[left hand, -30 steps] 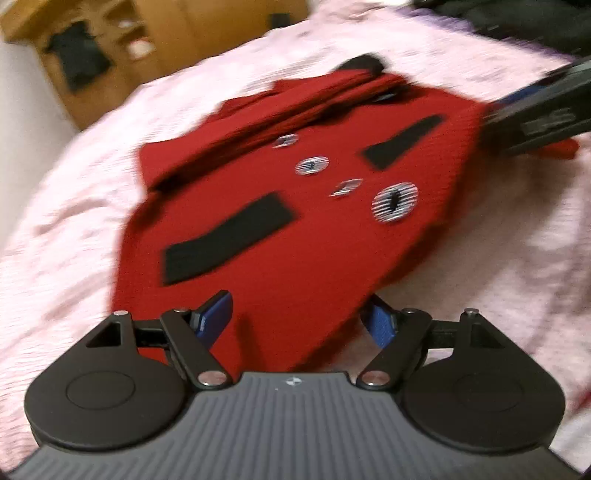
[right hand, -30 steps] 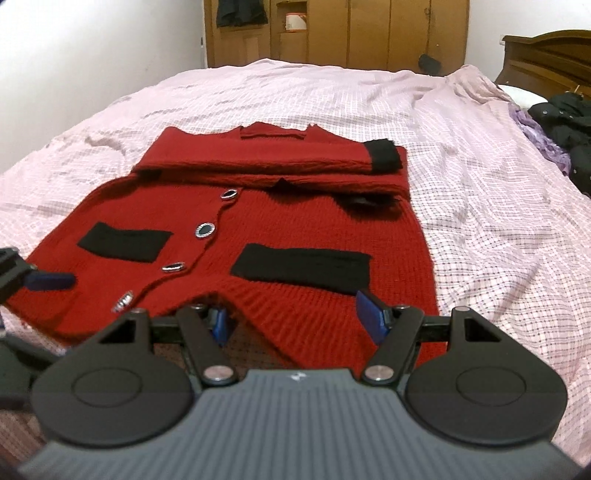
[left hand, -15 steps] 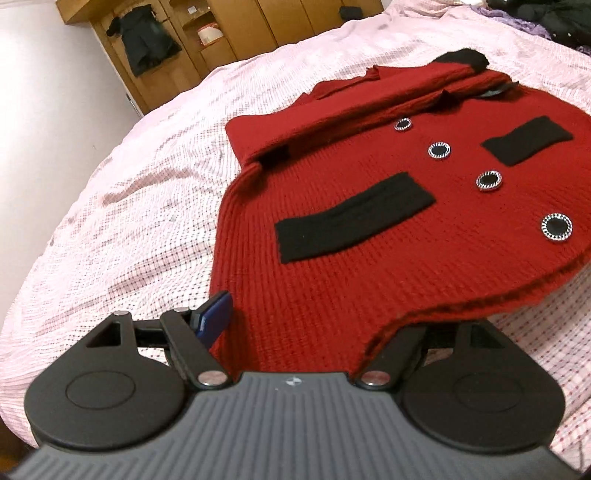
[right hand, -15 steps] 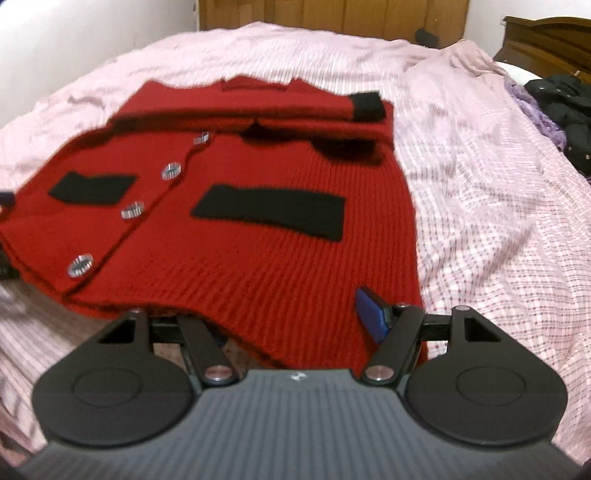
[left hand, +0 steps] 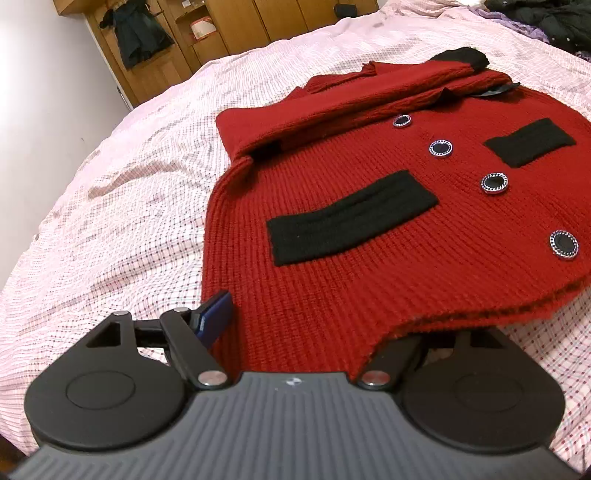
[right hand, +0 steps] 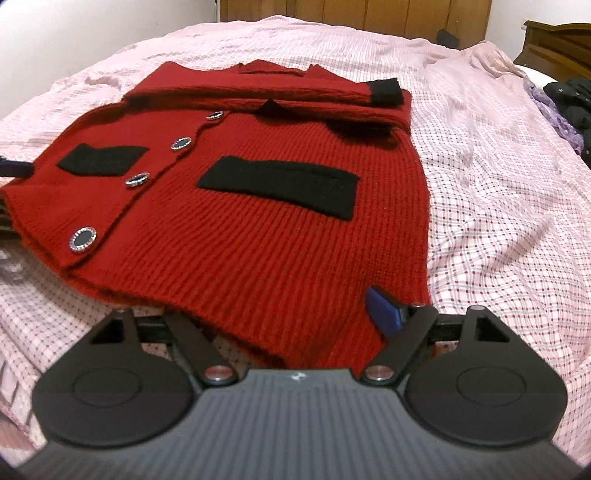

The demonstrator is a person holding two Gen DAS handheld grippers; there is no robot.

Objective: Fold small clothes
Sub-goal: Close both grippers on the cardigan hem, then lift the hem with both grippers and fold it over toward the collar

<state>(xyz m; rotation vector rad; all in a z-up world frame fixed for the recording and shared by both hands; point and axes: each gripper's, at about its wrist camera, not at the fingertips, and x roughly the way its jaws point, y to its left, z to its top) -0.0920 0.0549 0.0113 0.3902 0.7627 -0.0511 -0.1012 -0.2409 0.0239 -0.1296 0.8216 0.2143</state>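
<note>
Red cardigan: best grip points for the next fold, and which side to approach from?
Take the red cardigan at its bottom hem, one corner per gripper, coming in low from the near edge. The hem lifts slightly off the bedsheet, so one finger can slide under. Sleeves are already folded across the top, so the hem probably goes up next.

The cardigan (left hand: 388, 229) lies flat on the bed (left hand: 110, 206), filling the centre and right of the left wrist frame. Its sleeve (left hand: 369, 92) lies folded across its upper part. A wardrobe (left hand: 229, 33) stands behind the bed along the top edge. In the right wrist view, a heap of clothes (right hand: 569, 107) lies at the right edge.
</note>
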